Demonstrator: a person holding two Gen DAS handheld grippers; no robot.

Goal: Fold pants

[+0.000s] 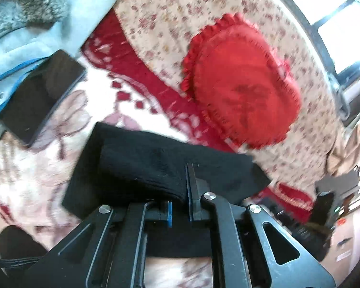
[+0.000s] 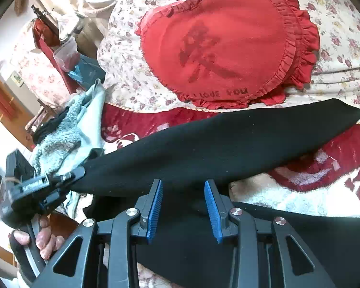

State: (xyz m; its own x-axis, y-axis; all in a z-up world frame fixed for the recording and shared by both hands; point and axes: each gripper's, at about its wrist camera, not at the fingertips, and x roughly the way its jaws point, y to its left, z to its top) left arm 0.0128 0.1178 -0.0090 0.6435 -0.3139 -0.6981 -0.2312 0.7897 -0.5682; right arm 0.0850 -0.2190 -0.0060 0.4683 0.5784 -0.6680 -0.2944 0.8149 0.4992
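The black pants [image 1: 141, 160] lie across a red and white blanket [image 1: 31, 168] on a bed. My left gripper [image 1: 188, 175] is shut on a fold of them, and the cloth drapes over one of its fingers. In the right wrist view one pant leg [image 2: 228, 141] stretches from the left gripper [image 2: 80, 171], held by a hand [image 2: 45, 237], up to the right. My right gripper [image 2: 183, 183] hovers over the rest of the pants with its jaws apart. Both its blue pads [image 2: 156, 206] show bare, and black cloth lies below them.
A red heart-shaped frilled pillow [image 2: 223, 43] rests on the floral sheet [image 2: 127, 55] just beyond the pants. A black phone [image 1: 40, 91] lies on the blanket at the left, beside a pale blue fur-trimmed garment [image 1: 36, 7]. Room clutter stands past the bed's edge [image 2: 60, 48].
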